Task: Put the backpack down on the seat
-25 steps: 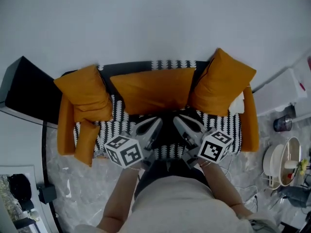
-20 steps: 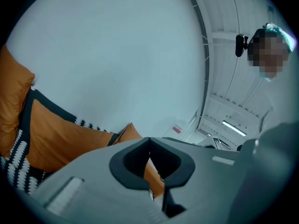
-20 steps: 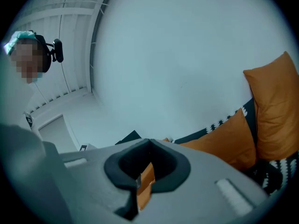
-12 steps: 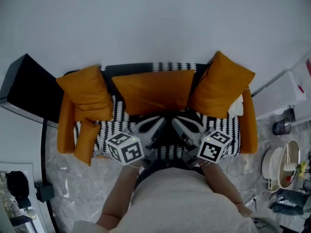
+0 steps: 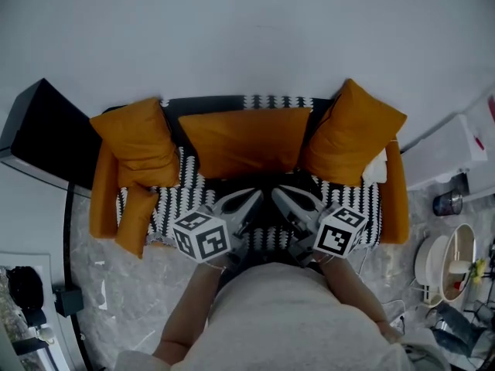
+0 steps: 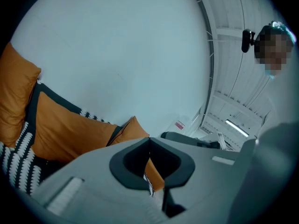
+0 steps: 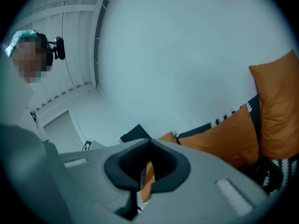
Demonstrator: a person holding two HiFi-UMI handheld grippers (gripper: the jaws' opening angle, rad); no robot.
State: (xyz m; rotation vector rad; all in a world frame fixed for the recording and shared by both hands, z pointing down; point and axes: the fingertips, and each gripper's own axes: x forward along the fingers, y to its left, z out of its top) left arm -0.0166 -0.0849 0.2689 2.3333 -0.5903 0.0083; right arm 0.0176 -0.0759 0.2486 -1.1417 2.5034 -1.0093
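1. Left gripper [image 5: 246, 201]: I read the jaws as clenched, pads together. In the left gripper view nothing is gripped. Only a sliver of orange cushion and black-and-white cover shows through the notch behind the closed jaws.

2. Right gripper [image 5: 288, 199]: also clenched on nothing. The right gripper view shows the same notch, with orange fabric beyond it.

3. Position: I hold both grippers side by side over the front of the seat [image 5: 357, 201], angled toward each other, tips near but apart.

4. Backpack [image 5: 267, 198]: a dark shape lies on the seat between the two grippers, just in front of the middle cushion [image 5: 244, 141]. I take it for the backpack. I cannot make out its straps or whether either gripper touches it.

5. Surroundings: the sofa [image 5: 394, 199] stands against a pale wall. A left cushion [image 5: 135, 141] and a right cushion [image 5: 356, 130] lean at its ends, and a black cabinet [image 5: 46, 134] stands beside its left arm
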